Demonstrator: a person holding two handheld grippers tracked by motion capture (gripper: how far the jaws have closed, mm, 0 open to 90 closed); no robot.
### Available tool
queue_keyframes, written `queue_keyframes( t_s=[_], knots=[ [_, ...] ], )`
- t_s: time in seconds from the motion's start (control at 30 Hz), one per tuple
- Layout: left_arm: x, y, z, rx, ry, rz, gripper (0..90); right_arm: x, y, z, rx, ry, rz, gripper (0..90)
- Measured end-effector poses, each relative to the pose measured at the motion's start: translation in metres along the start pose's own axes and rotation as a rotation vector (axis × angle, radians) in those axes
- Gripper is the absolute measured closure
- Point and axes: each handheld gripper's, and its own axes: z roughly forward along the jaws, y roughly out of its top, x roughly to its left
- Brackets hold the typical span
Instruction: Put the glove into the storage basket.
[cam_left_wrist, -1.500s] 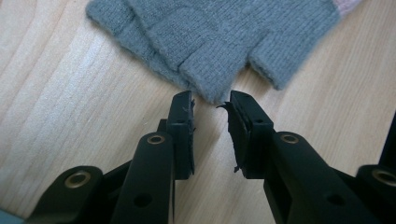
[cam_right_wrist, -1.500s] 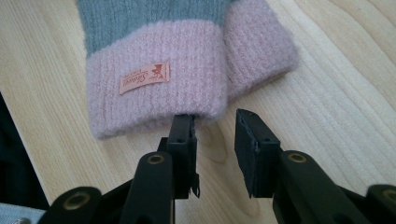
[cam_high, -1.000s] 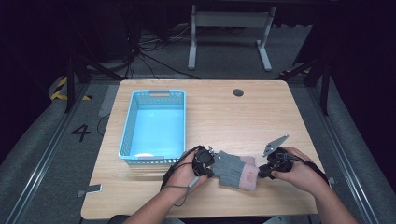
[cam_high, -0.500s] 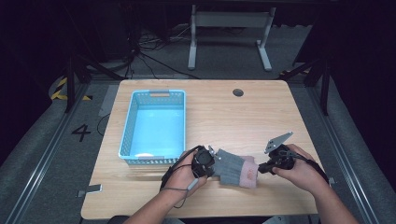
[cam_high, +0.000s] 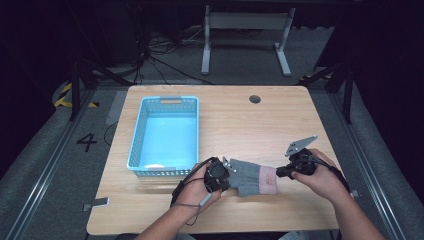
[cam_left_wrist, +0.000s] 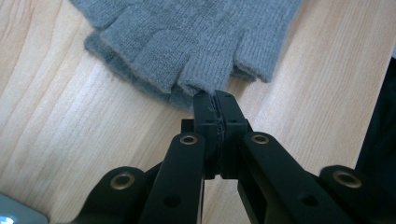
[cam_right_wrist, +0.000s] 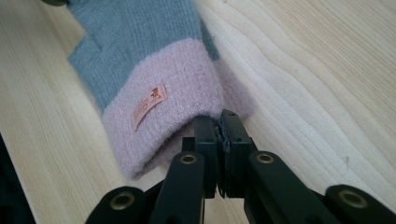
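Looking from above, we see the glove (cam_high: 252, 176) lying on the table (cam_high: 240, 120) beside the blue basket (cam_high: 167, 135). Up close, our left gripper (cam_left_wrist: 215, 100) pinches a finger stub; our right gripper (cam_right_wrist: 219, 119) clamps the pink cuff's edge, near an orange label (cam_right_wrist: 149, 105).

blue basket (cam_high: 145, 130) on wooden table (cam_high: 240, 125)

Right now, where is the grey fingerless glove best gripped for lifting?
At both ends, as it lies flat and stretched: the left hand-held gripper pinches a fingertip edge of the glove, coming from the left; the right hand-held gripper pinches the pink cuff from the right.
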Motion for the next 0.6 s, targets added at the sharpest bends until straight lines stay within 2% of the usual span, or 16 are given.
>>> queue_keyframes(
  t_s=[0.2, 0.6],
  knots=[
    [-0.001, 0.0, 0.001, 0.003, 0.0, 0.004, 89.4, -0.006, 0.001, 0.004, -0.022, -0.01, 0.014, 88.1],
    [0.004, -0.001, 0.009, 0.026, -0.014, -0.007, 89.2, -0.011, 0.001, 0.017, 0.003, -0.017, 0.026, 88.0]
  ],
)
